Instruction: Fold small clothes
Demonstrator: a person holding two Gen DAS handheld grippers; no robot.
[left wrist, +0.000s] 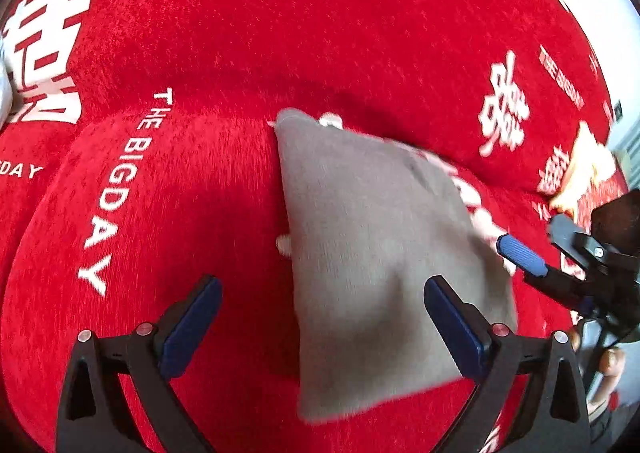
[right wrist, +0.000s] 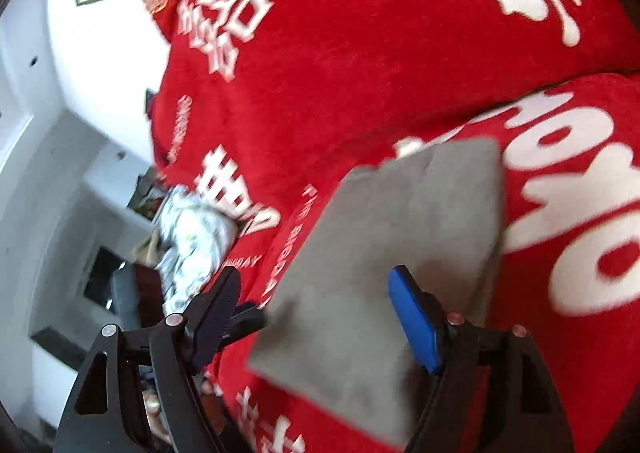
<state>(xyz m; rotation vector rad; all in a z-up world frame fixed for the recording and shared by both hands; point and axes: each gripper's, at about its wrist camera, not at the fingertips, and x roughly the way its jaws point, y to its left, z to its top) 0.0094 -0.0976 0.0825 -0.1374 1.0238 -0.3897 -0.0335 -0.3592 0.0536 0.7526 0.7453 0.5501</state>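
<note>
A small grey rectangle of soft knitted cloth lies flat on a plush red cover printed with big white characters and the words "THE BIG DAY", which looks like a sofa or bed cushion rather than a bench. The garment already looks doubled over, its edges fairly square and one corner pointing away from the left camera.

The left claw hangs above the near end of the cloth with its blue-padded jaws spread wide and nothing between them. The right claw is likewise wide and empty, poised over the opposite side; in the left view its blue pad shows just beside the cloth's right edge. Both views are blurred, so whether any pad touches the fabric cannot be told.

A crumpled white patterned garment waits near the cover's edge, well apart from the grey piece.

To do this step well, I'd judge each claw should pinch a corner on the same short edge, taking both layers without catching the plush pile beneath. Lift only slightly, carry the edge across evenly so the sides line up, then lay it down and let go gently; the soft cover may drag and skew the fold
</note>
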